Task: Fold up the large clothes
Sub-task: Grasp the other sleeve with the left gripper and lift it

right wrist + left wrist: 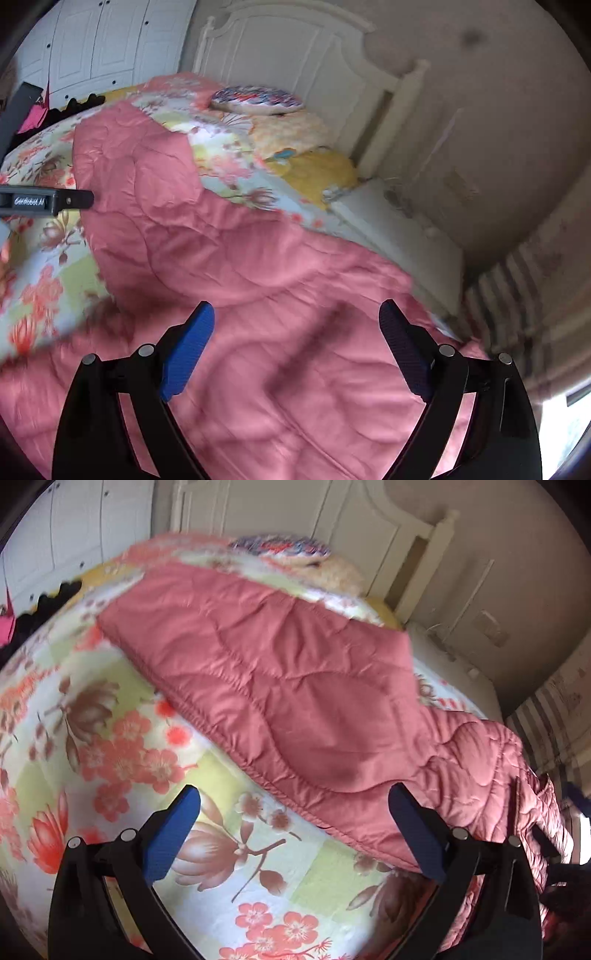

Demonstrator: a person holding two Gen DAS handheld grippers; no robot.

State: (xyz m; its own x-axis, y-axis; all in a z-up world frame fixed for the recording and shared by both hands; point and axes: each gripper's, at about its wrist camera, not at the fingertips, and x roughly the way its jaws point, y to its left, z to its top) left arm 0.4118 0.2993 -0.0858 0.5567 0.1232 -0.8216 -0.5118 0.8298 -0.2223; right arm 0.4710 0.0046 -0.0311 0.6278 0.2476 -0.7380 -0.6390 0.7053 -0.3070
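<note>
Currently both pairs of blue-padded fingers stand spread wide with nothing between them. In the left wrist view the left gripper (293, 805) hovers over the floral bedspread (122, 738), its right finger (417, 834) just over the gathered hem of the pink quilted coat (280, 672). That hem runs from 10 o'clock down to 5 o'clock, and bare bedspread lies open toward 8 and 9 o'clock. The coat spreads flat across the bed, its far part spilling over the bed's side at 3 o'clock.

In the right wrist view the right gripper (297, 321) hangs directly above the coat (221, 240), which fills everything from 6 to 10 o'clock. The left gripper's black body (48, 201) reaches in at 9 o'clock, beside the coat's edge. A patterned pillow (258, 98) lies at 12 o'clock before the white headboard (288, 44); a white wardrobe (103, 40) stands at 11 o'clock.
</note>
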